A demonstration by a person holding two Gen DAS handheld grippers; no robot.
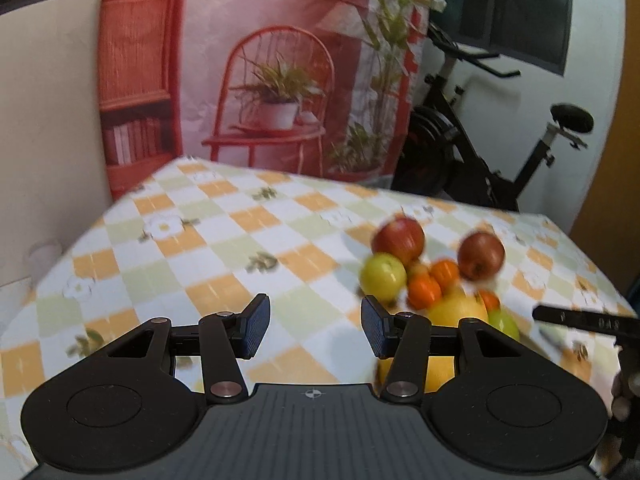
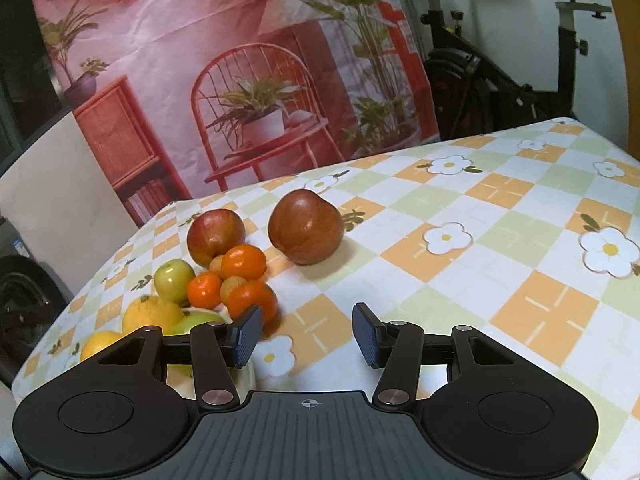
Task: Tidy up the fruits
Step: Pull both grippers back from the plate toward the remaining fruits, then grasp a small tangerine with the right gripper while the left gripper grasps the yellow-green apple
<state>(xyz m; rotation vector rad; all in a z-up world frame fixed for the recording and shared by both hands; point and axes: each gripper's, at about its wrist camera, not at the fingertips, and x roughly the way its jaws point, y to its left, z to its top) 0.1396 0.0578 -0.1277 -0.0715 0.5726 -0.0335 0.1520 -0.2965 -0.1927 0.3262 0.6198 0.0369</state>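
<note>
A heap of fruit lies on the checked tablecloth. In the right wrist view, one red apple sits apart from it. A second red apple, a green apple, three tangerines and yellow citrus cluster at the left. My right gripper is open over bare cloth, its left finger in front of a tangerine. In the blurred left wrist view the same heap lies to the right of my left gripper, which is open with nothing between its fingers.
A printed backdrop hangs behind the table's far edge. An exercise bike stands at the back right. Part of the other gripper shows at the right of the left wrist view. A pale rim shows under the near fruit.
</note>
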